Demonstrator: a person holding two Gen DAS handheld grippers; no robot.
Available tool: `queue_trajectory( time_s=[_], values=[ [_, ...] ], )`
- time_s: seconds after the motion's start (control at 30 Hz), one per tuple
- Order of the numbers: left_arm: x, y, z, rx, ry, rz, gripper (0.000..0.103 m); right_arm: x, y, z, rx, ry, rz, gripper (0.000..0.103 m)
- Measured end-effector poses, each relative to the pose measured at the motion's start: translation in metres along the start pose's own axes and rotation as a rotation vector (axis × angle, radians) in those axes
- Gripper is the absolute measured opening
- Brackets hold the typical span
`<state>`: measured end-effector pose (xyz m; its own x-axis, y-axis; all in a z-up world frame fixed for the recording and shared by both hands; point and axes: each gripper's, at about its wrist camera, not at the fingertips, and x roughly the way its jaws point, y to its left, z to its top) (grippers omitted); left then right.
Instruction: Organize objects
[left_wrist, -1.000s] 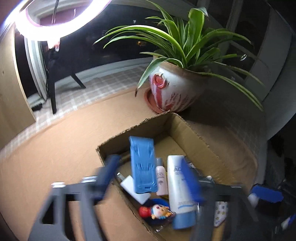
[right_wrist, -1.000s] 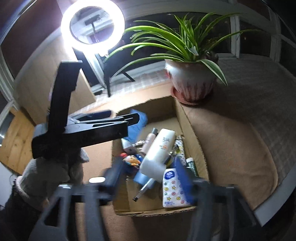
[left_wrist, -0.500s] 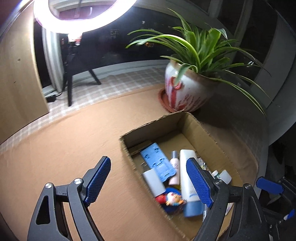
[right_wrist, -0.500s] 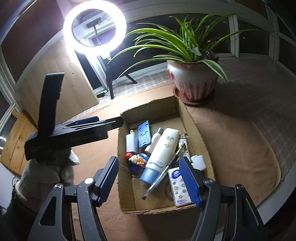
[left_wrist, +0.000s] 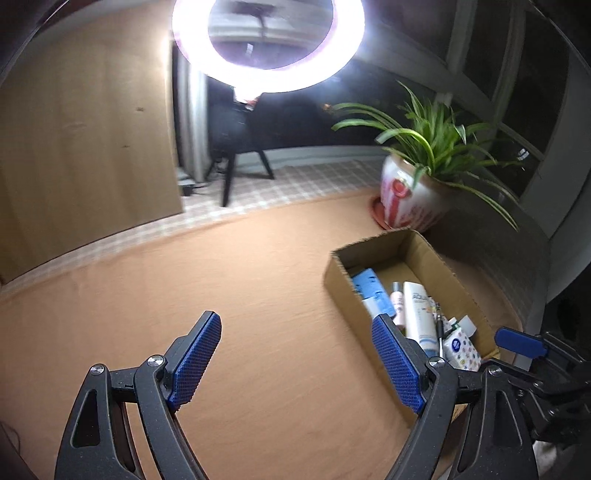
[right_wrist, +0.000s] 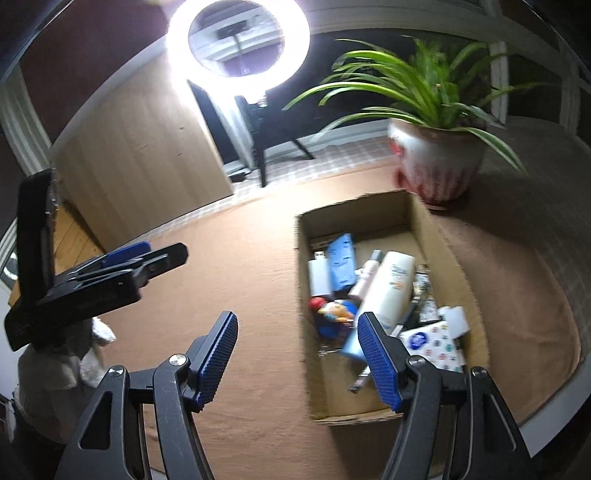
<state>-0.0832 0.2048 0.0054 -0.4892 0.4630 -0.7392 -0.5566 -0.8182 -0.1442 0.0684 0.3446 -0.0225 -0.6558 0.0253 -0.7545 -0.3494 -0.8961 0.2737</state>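
Observation:
An open cardboard box (right_wrist: 454, 254) sits on the brown table cloth; it also shows in the left wrist view (left_wrist: 334, 275). Inside lie a blue phone stand (right_wrist: 341, 256), a white lotion tube (right_wrist: 389, 291), a small white bottle (right_wrist: 318, 275), a toy figure (right_wrist: 332, 312), a tissue pack (right_wrist: 430, 341) and a pen. My left gripper (left_wrist: 295, 360) is open and empty, left of the box over bare cloth. My right gripper (right_wrist: 299, 356) is open and empty, at the box's near left corner. The left gripper also shows in the right wrist view (right_wrist: 122, 266).
A potted spider plant (right_wrist: 439, 166) stands behind the box, also in the left wrist view (left_wrist: 410, 199). A bright ring light (left_wrist: 267, 44) on a stand is at the back. The table edge curves along the right.
The blue phone stand, held over the box a second ago, now lies in it. Both grippers have pulled back and swung left, away from the box.

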Motion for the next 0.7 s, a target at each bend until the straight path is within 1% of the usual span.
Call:
queue_trajectory(
  time_s=[0.2,0.37,0.5,0.6,0.7],
  values=[
    [-0.042,0.038,-0.022,-0.059,-0.025,0.045,0.086,0.007,0.039,0.0,-0.066,0.009,0.027,0.064],
    [-0.066,0.069,-0.043,-0.116,-0.023,0.085,0.086,0.014,0.069,-0.003,-0.11,0.017,0.054,0.064],
    [-0.087,0.093,-0.06,-0.16,-0.03,0.132,0.086,0.022,0.089,-0.007,-0.136,0.029,0.07,0.064],
    [-0.098,0.106,-0.074,-0.184,-0.025,0.157,0.086,0.028,0.101,-0.011,-0.148,0.033,0.076,0.064],
    [-0.105,0.117,-0.09,-0.202,0.0,0.192,0.086,0.034,0.113,-0.016,-0.155,0.043,0.083,0.064]
  ],
)
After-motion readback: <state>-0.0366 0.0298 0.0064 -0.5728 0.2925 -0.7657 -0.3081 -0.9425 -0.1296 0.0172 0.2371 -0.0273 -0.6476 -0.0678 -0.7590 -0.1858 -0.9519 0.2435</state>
